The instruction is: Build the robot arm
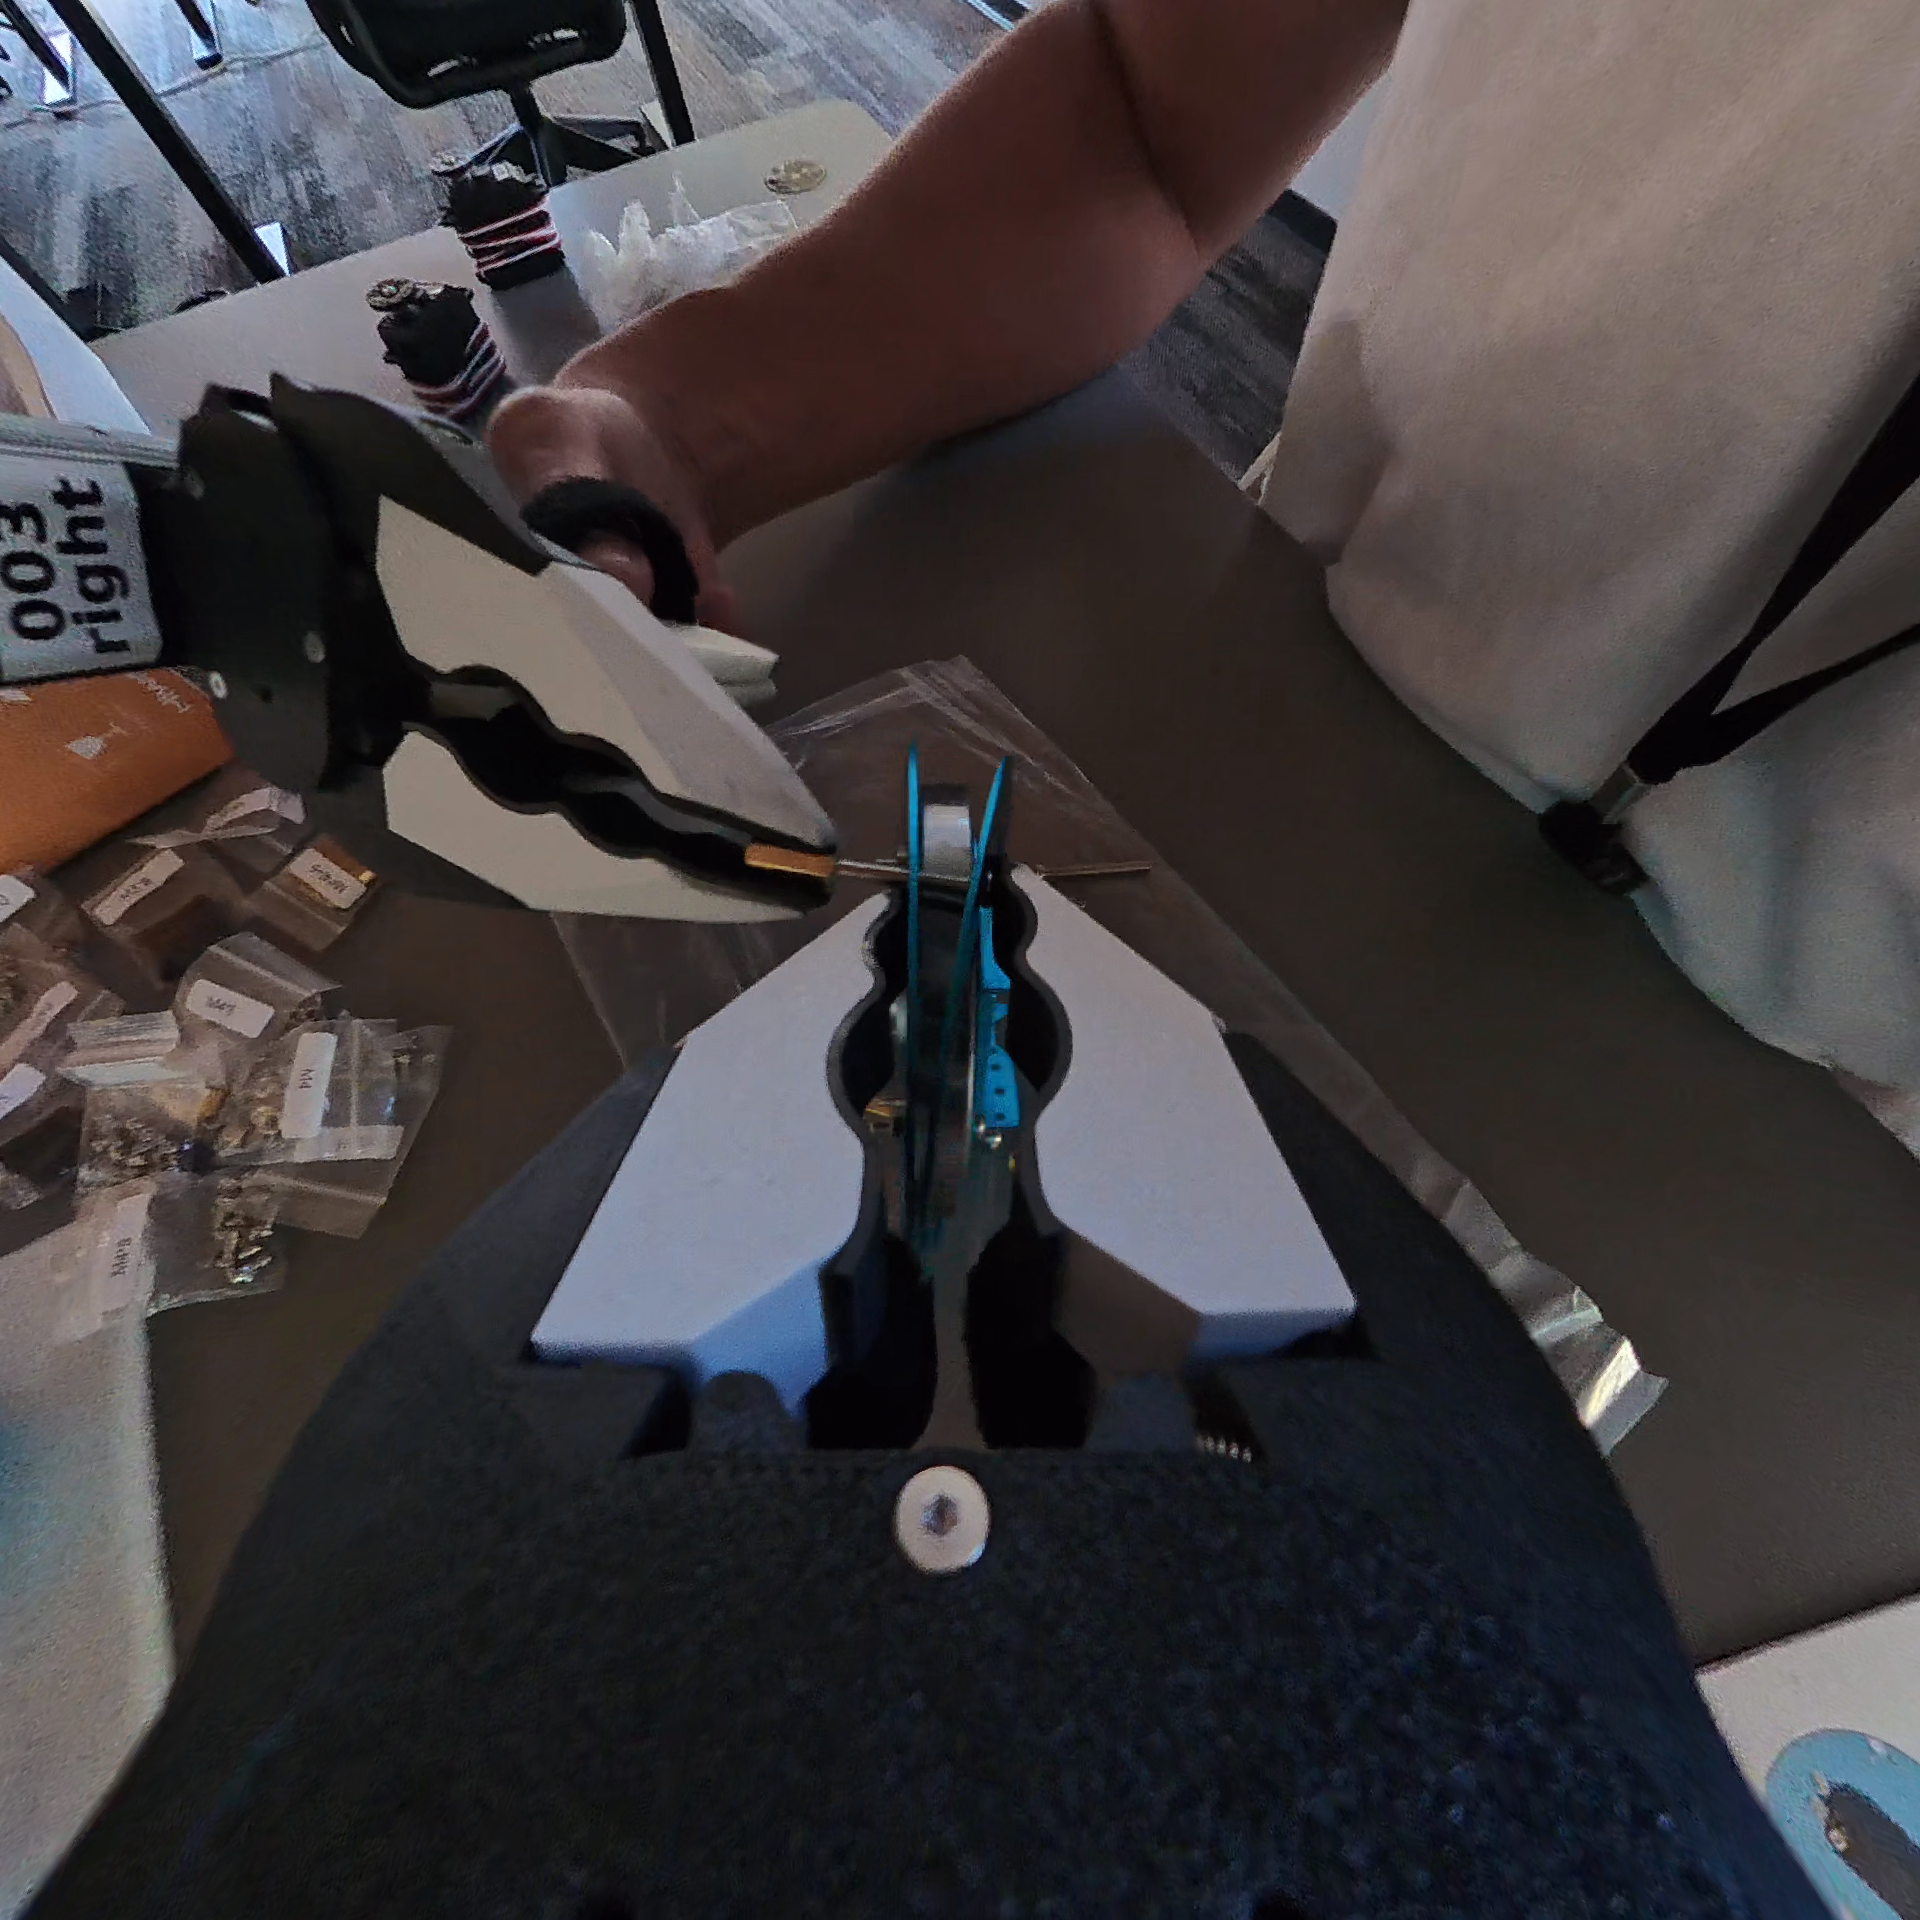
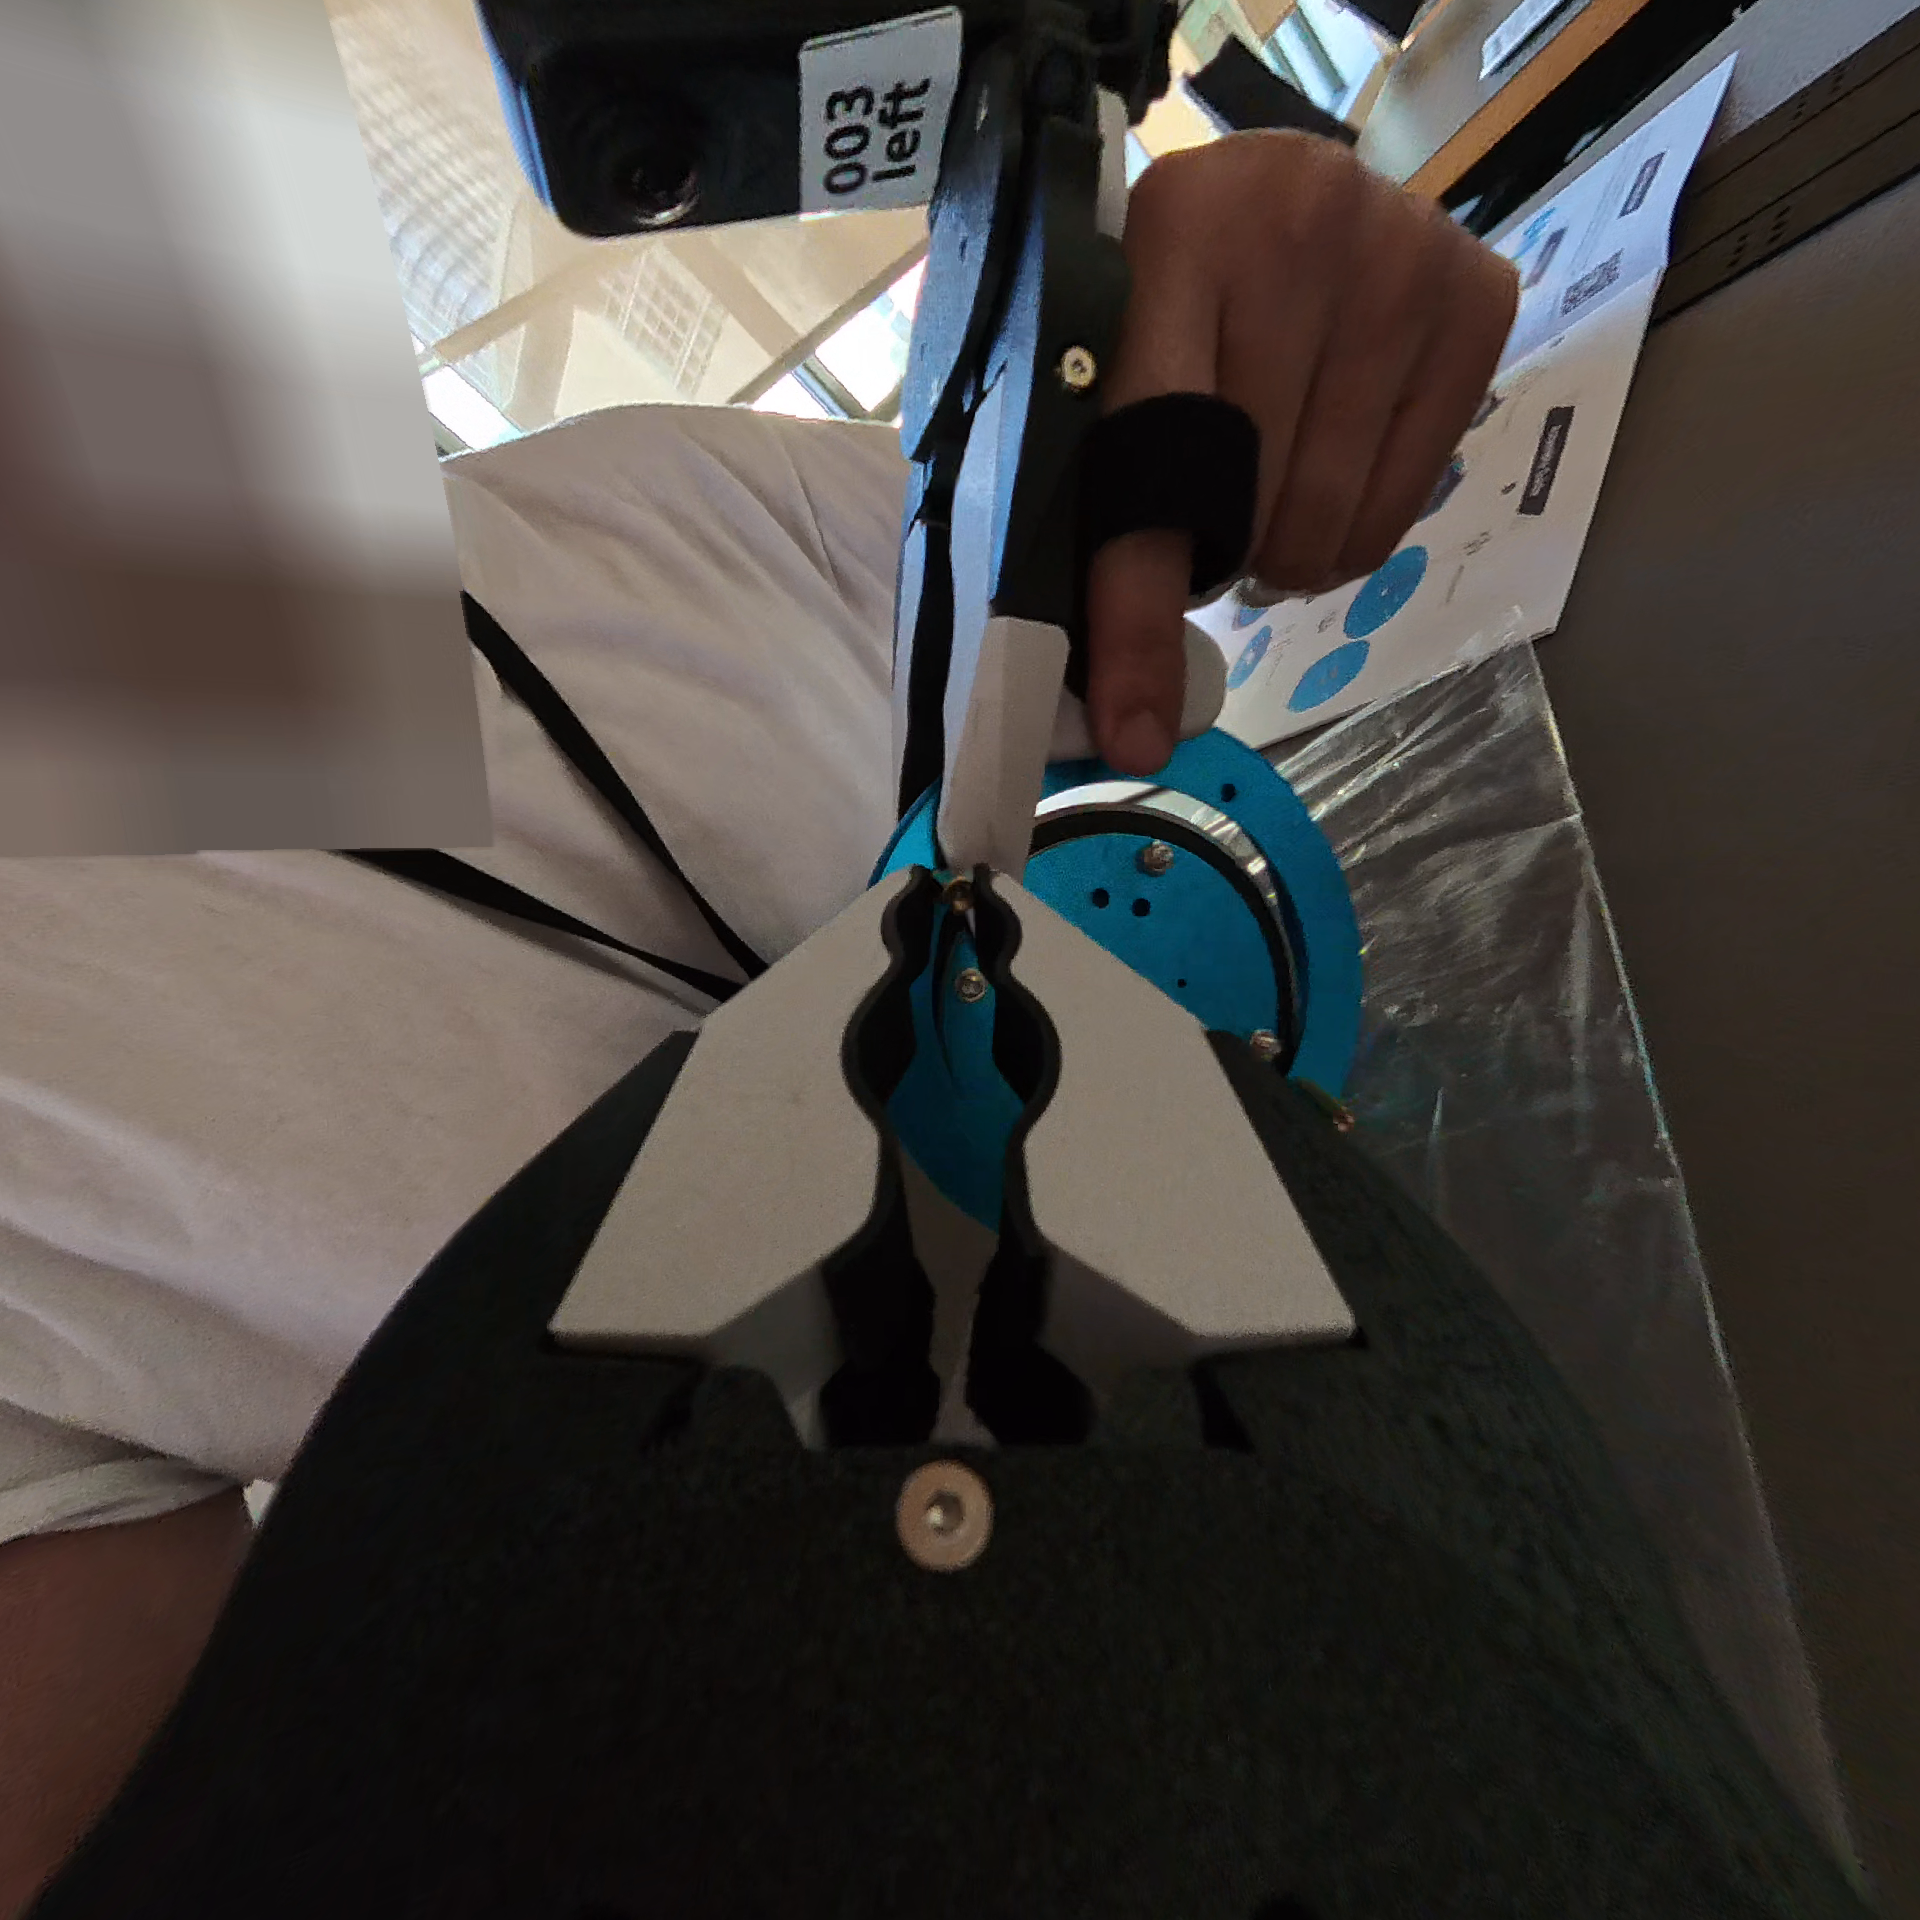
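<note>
Clear plastic bags of small hardware [image 1: 260, 1091] with white labels lie heaped at 9 o'clock in the left wrist view, on the brown counter [image 1: 1351, 831]; an orange box [image 1: 94, 758] sits just behind them. At 10 o'clock the right gripper [image 1: 821, 862] comes in from the left, jaws closed down on a small brass standoff [image 1: 790, 860], tip right beside the edge of the blue disc assembly [image 1: 945, 1039]. A hand [image 1: 613, 499] with a black strap on one finger works that gripper. Wire-wrapped black servo motors [image 1: 447, 343] stand at 11 o'clock, well apart. At centre the left gripper [image 1: 951, 904] is clamped narrow on the blue disc assembly, seen edge-on, two thin blue plates with a silver ring between. Clear plastic sheet [image 1: 935, 717] lies under it. A person in a white shirt [image 1: 1610, 416] fills 2 o'clock.

Right wrist view: white shirt [image 2: 623, 727] at 9 o'clock. At centre the right gripper [image 2: 961, 883] is pinched on the brass standoff [image 2: 958, 888], tip touching the blue disc assembly [image 2: 1195, 935] at its rim. Left gripper [image 2: 987, 831] comes down from 12 o'clock, closed on the disc's edge, hand [image 2: 1299, 364] gripping its handle. Disc face shows screws and holes. A printed instruction sheet [image 2: 1507, 468] lies at 2 o'clock, clear plastic sheet [image 2: 1507, 935] at 3 o'clock on the counter [image 2: 1766, 831].
</note>
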{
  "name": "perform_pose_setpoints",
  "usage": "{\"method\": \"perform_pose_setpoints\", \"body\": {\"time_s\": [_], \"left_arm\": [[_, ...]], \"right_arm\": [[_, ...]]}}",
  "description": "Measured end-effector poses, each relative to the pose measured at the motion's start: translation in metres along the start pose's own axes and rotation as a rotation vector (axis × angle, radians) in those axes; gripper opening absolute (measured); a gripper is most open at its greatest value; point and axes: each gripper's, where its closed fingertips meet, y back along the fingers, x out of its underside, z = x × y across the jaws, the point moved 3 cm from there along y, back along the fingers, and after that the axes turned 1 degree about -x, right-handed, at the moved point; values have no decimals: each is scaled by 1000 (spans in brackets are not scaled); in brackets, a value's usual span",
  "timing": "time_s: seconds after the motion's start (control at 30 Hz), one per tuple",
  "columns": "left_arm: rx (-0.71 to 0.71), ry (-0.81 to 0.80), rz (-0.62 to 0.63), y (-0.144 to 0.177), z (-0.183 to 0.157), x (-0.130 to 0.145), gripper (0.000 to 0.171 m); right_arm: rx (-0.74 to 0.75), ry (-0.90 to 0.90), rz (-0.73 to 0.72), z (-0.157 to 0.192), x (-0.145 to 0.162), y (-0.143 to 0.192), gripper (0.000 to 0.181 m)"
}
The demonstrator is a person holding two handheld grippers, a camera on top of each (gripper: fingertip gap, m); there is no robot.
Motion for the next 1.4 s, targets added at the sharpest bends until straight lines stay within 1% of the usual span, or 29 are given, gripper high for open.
{"method": "perform_pose_setpoints", "body": {"time_s": [0.17, 0.33, 0.47, 0.57, 0.63, 0.7, 0.83, 0.93, 0.97, 1.07, 1.2, 1.27, 1.3, 1.33, 1.37, 1.4], "left_arm": [[0, -33, 5, -1, -3, -1, 15], [-23, -54, 60, -2, -7, -2, 14], [-45, -76, 81, -3, -9, -3, 15], [-44, -109, 85, -3, -12, -3, 14], [-70, -126, 99, -3, -10, -3, 13], [-97, -130, 124, -4, -12, -4, 13], [-229, -198, 197, -9, -32, -4, 14], [-401, -241, 244, -16, -49, -4, 14], [-460, -236, 247, -18, -53, -4, 14], [-613, -194, 234, -24, -62, -3, 14], [-749, -140, 240, -33, -72, -2, 15], [-782, -121, 234, -36, -75, -2, 15], [-787, -112, 230, -37, -76, -3, 16], [-794, -104, 224, -37, -77, -4, 15], [-797, -94, 213, -37, -77, -6, 15], [-795, -81, 195, -37, -78, -8, 15]], "right_arm": [[-11, -43, -43, 2, 1, -3, 5], [26, -161, -60, 5, 3, -4, 4], [90, -122, 64, 9, 4, -4, 5], [82, -90, 164, 9, 3, -8, 5], [79, -84, 171, 8, 1, -6, 5], [94, -148, 156, 8, 1, -7, 6], [195, -150, 118, 18, 11, -20, 5], [299, -118, 17, 26, 21, -33, 6], [322, -114, -31, 28, 24, -36, 6], [309, -109, -196, 38, 31, -45, 23], [384, -53, -314, 43, 42, -53, 29], [440, -25, -321, 44, 46, -55, 22], [485, -27, -312, 43, 49, -55, 14], [510, -44, -297, 43, 52, -56, 10], [525, -58, -292, 46, 53, -56, 11], [560, -61, -282, 47, 56, -55, 7]]}}
